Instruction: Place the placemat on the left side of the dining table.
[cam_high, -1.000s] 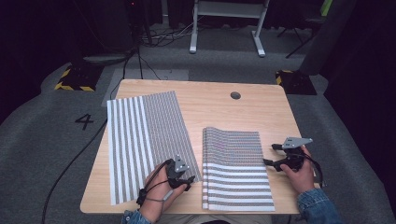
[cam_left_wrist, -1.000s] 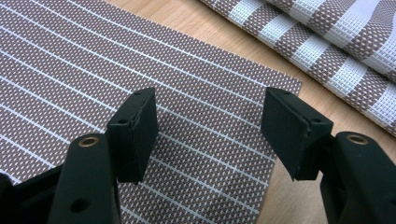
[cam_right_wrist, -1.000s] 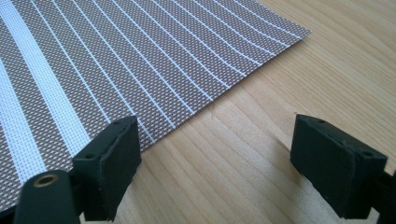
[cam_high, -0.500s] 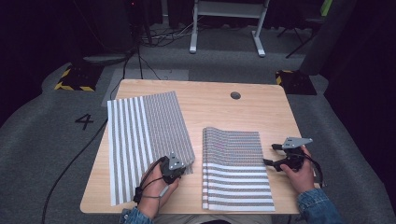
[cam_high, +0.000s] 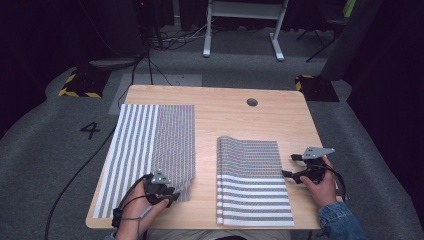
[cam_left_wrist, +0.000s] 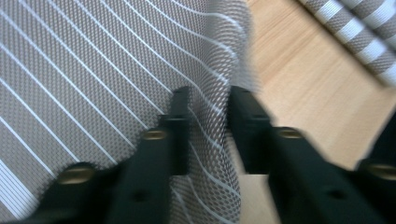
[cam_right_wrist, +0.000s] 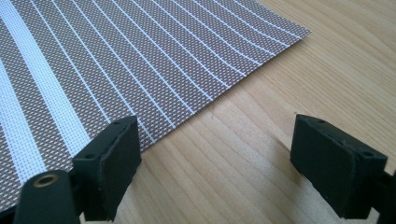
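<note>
Two striped woven mats lie on the wooden table (cam_high: 235, 120). The left mat (cam_high: 150, 145) (cam_left_wrist: 93, 70) lies flat and straight along the left side. My left gripper (cam_high: 169, 194) (cam_left_wrist: 208, 116) is shut on its near right corner, and the mat's edge bulges up between the jaws. The right mat (cam_high: 252, 185) (cam_right_wrist: 116, 56) lies near the front, with fine stripes on its far part and broad stripes nearer me. My right gripper (cam_high: 288, 165) (cam_right_wrist: 215, 154) stands open just beside its right edge, low over bare wood, holding nothing.
A round cable hole (cam_high: 252, 102) sits in the table's far part. A strip of bare wood (cam_high: 205, 165) separates the mats. On the grey floor are cables (cam_high: 80, 170), a painted "4" (cam_high: 90, 130), yellow-black tape (cam_high: 75, 92) and a white stand (cam_high: 240, 30).
My left gripper has moved left with the left mat's near corner, swinging the mat from skewed to square with the table. The right gripper and the right mat have stayed put.
</note>
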